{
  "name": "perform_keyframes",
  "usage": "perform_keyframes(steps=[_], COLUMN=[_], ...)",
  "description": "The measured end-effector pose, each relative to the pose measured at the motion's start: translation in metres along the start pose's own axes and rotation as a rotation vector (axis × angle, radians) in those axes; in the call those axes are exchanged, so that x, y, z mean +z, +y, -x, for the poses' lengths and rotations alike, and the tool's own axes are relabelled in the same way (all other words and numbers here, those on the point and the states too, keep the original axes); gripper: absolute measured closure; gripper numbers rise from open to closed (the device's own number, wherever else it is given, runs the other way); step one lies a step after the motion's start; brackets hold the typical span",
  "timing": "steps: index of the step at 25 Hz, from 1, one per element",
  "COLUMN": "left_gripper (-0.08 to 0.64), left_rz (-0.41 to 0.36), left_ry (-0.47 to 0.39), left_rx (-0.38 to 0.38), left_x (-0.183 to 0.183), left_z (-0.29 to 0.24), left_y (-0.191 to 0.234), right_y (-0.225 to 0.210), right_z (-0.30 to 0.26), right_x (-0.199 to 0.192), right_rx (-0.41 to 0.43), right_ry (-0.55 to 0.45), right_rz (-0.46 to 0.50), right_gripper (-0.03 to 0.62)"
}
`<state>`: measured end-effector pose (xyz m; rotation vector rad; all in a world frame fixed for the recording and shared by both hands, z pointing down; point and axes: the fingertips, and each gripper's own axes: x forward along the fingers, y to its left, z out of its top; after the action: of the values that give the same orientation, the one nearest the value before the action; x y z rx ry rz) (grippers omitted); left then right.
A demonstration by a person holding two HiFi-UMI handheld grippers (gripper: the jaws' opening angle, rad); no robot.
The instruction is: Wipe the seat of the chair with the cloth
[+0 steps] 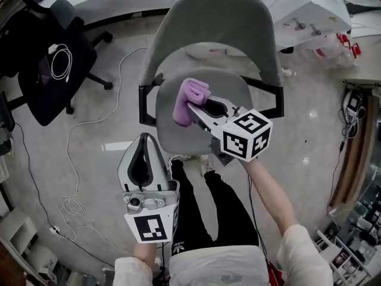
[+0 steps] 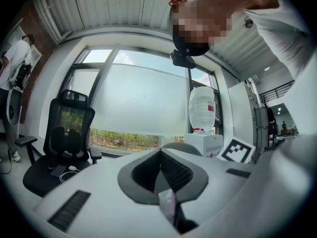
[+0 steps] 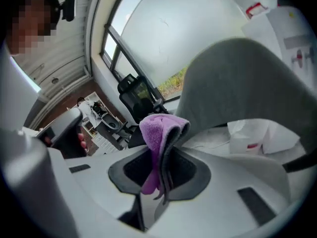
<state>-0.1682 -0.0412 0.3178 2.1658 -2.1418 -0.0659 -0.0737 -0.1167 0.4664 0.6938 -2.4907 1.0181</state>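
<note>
The grey chair stands right in front of me, its seat (image 1: 229,94) below the curved backrest (image 1: 214,25). A purple cloth (image 1: 189,100) hangs folded over the seat's left part, with my right gripper (image 1: 191,106) shut on it. In the right gripper view the cloth (image 3: 157,130) drapes over the closed jaw tips, with the backrest (image 3: 247,83) behind. My left gripper (image 1: 144,138) is held low at the seat's front left corner, shut on nothing. In its own view the left gripper (image 2: 160,150) points away at a window.
A black office chair (image 1: 53,58) with a white cable on its seat stands at the left; it also shows as the black chair (image 2: 64,143). Loose cables (image 1: 71,165) trail over the floor. White boxes and bags (image 1: 309,11) pile up at the back right. My legs (image 1: 202,213) are below the seat.
</note>
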Motion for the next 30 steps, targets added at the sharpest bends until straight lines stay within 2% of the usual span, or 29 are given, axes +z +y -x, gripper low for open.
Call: perform_keyframes(steps=[7, 11, 15, 22, 30], left_gripper=[0.548, 0.548, 0.548, 0.548, 0.548], left_rz=[0.047, 0.060, 0.065, 0.075, 0.064], left_ry=[0.103, 0.176, 0.222, 0.229, 0.221], left_rx=[0.018, 0.021, 0.028, 0.022, -0.024], left_x=[-0.088, -0.117, -0.132, -0.139, -0.138], left_z=[0.005, 0.020, 0.024, 0.014, 0.000], left_y=[0.025, 0.038, 0.050, 0.051, 0.038], right_y=[-0.064, -0.083, -0.092, -0.103, -0.129], right_z=[-0.133, -0.178, -0.204, -0.214, -0.198], right_x=[-0.067, -0.105, -0.129, -0.136, -0.130], right_rx=[0.046, 0.045, 0.033, -0.034, -0.110], right_ry=[0.223, 0.381, 0.485, 0.548, 0.545], right_rz=[-0.091, -0.141, -0.189, -0.106, -0.101], right_gripper=[0.503, 0.503, 0.503, 0.503, 0.504])
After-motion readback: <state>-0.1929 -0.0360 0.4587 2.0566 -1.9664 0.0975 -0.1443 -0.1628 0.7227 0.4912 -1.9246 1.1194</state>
